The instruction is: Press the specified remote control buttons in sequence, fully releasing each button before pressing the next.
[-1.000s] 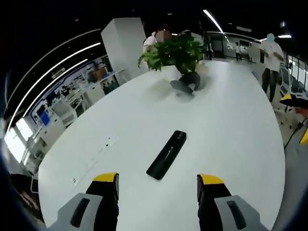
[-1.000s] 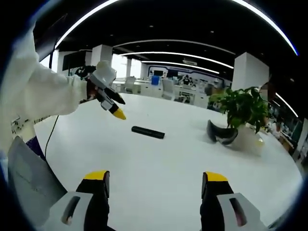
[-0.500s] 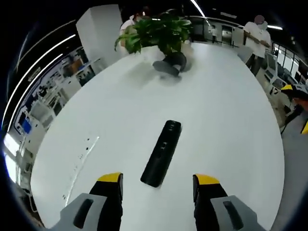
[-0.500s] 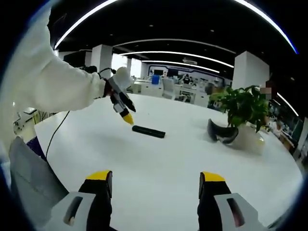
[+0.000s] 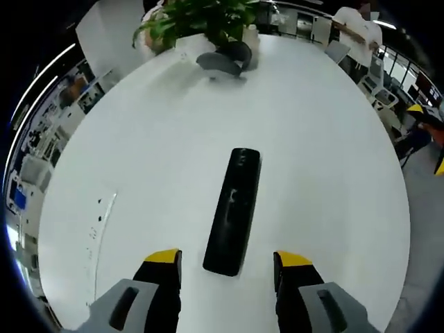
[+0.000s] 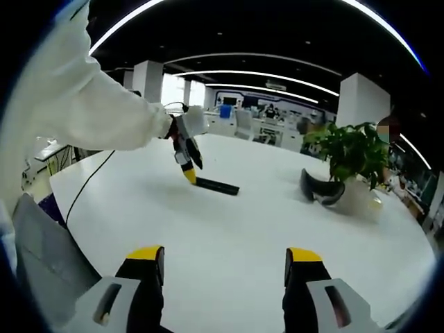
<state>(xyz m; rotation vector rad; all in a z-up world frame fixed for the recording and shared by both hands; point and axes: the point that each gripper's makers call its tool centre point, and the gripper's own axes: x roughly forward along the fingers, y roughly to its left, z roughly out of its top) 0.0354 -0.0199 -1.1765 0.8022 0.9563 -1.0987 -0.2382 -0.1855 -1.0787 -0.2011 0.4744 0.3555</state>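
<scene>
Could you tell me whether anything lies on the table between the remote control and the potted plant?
Nothing: in the left gripper view, only bare white table stretches from the remote control to the potted plant.

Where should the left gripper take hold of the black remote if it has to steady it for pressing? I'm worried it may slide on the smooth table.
Probably the near end of the remote, coming from above. It lies flat and slim, lengthwise between the open left gripper, so the fingers can close across its narrow width on the long edges.
</scene>
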